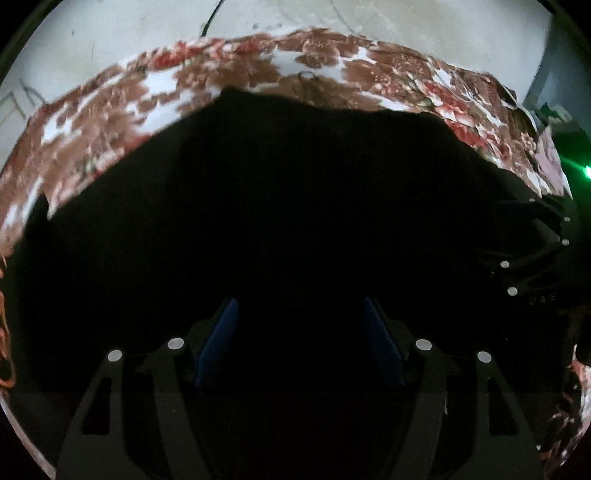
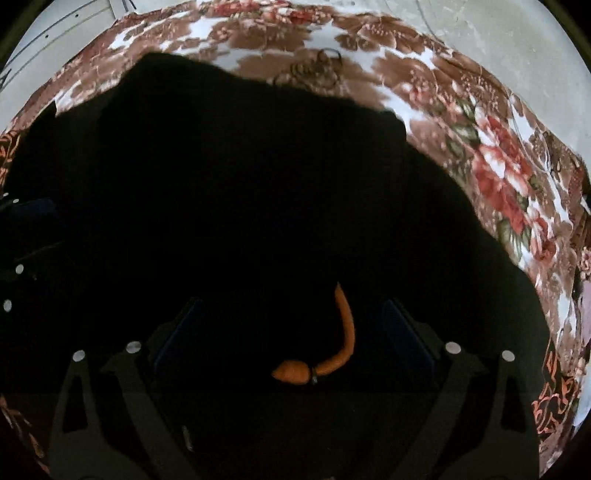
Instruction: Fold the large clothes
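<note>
On the floral sheet [image 1: 110, 110] lies a black garment [image 1: 295, 203].

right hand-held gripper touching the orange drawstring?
Cannot tell. In the right wrist view the orange drawstring lies on the black garment between the open jaws of the right hand-held gripper, but darkness hides any contact.

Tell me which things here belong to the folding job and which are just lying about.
For the job:
- black garment, spread on the flowered sheet
- orange drawstring lying on it, between the right gripper's fingers
- left gripper, open
- right gripper, open

Just there:
- flowered sheet
- metal ring on the sheet
- floor
</note>
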Demonstrator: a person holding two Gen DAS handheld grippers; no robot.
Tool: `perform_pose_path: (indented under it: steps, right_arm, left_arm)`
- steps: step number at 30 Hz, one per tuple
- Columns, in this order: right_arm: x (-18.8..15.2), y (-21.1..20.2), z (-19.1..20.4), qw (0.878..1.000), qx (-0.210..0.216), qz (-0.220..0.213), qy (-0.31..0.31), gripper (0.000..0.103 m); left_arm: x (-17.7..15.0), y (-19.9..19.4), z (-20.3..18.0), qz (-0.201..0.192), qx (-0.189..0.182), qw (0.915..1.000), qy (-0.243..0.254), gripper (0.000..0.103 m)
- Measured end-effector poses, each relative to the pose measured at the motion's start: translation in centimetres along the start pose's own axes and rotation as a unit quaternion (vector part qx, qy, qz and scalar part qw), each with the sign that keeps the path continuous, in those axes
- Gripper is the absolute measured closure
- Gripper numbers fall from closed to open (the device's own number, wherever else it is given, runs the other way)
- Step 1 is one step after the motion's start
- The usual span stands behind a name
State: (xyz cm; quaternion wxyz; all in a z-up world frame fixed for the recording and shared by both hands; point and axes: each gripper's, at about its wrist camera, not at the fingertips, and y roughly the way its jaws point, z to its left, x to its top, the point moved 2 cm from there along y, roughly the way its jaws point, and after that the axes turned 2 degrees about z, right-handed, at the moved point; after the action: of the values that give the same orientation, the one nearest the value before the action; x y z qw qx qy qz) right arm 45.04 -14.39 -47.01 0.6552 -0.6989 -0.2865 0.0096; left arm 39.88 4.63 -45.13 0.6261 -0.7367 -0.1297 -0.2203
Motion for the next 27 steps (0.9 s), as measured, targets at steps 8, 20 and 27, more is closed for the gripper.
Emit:
perform_pose_path:
  steps: [8,20,27]
  right_arm:
    - [0.1,-5.8,1.0,0.999,0.009,-0.016,0.027,0.007]
    - [0.8,-13.0,9.6,0.995,0.094,-0.035,0.029,0.005]
    - [2.5,-12.0,15.4,0.994,0.102,-0.020,0.039,0.005]
  left_arm:
    - [-0.3,-6.0,3.0,-0.023,0.049,0.9981,-0.028,0.022]
    - [-5.6,-18.9,13.6,-0.051,0.155,0.9805,-0.109,0.006]
    - [-11.7,-23.0,24.0,-0.054,0.171,0.9563,-0.231,0.006]
